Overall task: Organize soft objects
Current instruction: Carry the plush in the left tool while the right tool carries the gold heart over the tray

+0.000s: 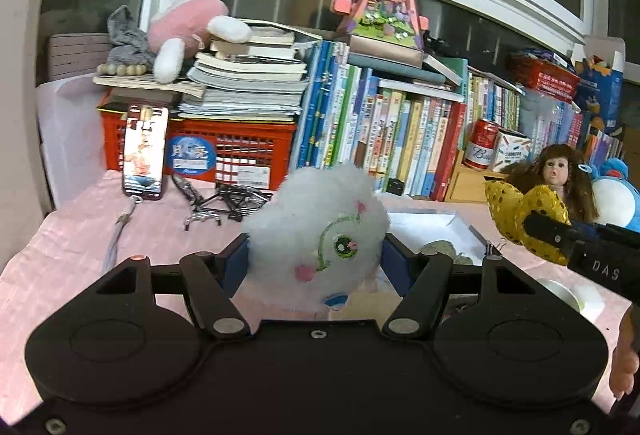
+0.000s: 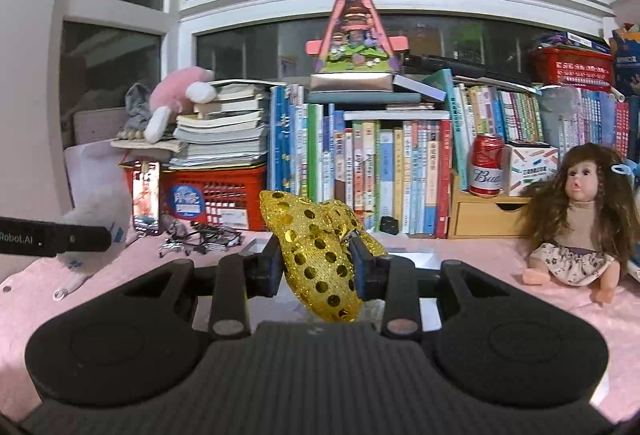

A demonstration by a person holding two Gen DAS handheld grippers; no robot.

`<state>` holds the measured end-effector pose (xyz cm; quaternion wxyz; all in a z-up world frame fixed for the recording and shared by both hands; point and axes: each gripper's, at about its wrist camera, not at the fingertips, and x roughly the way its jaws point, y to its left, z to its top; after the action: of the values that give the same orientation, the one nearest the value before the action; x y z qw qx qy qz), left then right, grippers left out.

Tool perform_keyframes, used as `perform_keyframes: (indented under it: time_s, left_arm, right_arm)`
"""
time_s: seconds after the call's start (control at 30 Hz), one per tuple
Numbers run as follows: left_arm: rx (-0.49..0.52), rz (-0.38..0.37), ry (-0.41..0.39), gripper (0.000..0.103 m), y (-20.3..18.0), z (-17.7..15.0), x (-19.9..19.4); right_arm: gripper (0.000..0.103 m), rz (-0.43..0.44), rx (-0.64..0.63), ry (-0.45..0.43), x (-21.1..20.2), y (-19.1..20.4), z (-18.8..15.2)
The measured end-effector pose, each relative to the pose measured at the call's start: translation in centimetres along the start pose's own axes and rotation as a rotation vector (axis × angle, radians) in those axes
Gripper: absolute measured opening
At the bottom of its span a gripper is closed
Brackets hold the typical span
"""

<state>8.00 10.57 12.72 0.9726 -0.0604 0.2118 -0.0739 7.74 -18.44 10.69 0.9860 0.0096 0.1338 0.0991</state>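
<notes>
My left gripper point(image 1: 316, 255) is shut on a fluffy white plush toy point(image 1: 320, 231) with a green embroidered eye, held above the pink table cloth point(image 1: 72, 259). My right gripper point(image 2: 316, 267) is shut on a gold sequined bow point(image 2: 320, 255), also held above the cloth. The bow point(image 1: 524, 215) and the right gripper show at the right of the left wrist view. The white plush point(image 2: 96, 223) and the left gripper show at the left of the right wrist view.
A white open box point(image 1: 432, 227) lies behind the plush. A brown-haired doll point(image 2: 576, 215) sits at the right, a blue plush point(image 1: 616, 195) beside it. Books, a red crate point(image 2: 216, 195), a phone point(image 1: 144, 151), a red can point(image 2: 486, 165) and a pink plush point(image 1: 188, 31) line the back.
</notes>
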Motion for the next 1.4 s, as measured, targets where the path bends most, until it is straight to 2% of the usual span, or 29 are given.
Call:
perform_keyframes:
  time_s: [0.33, 0.57, 0.93, 1.17, 1.4]
  left_arm:
    - [0.007, -0.045, 0.059, 0.066, -2.2, 2.4, 3.3]
    - [-0.006, -0.071, 0.133, 0.066, -3.7, 3.1, 6.7]
    - [-0.020, -0.042, 0.323, 0.066, -4.7, 5.2, 14.3]
    - [-0.036, -0.028, 0.476, 0.066, -5.3, 4.3, 18.7]
    - [-0.050, -0.002, 0.559, 0.066, -5.5, 3.4, 21.6]
  right_arm:
    - [0.041, -0.026, 0.074, 0.069, 1.6, -3.0, 1.1]
    - [0.041, -0.025, 0.151, 0.143, 3.2, -5.1, 1.5]
    - [0.043, -0.039, 0.249, 0.289, 7.4, -8.0, 3.3]
    - [0.043, -0.061, 0.301, 0.380, 10.2, -9.1, 2.5]
    - [0.043, -0.080, 0.319, 0.444, 12.3, -9.7, 1.1]
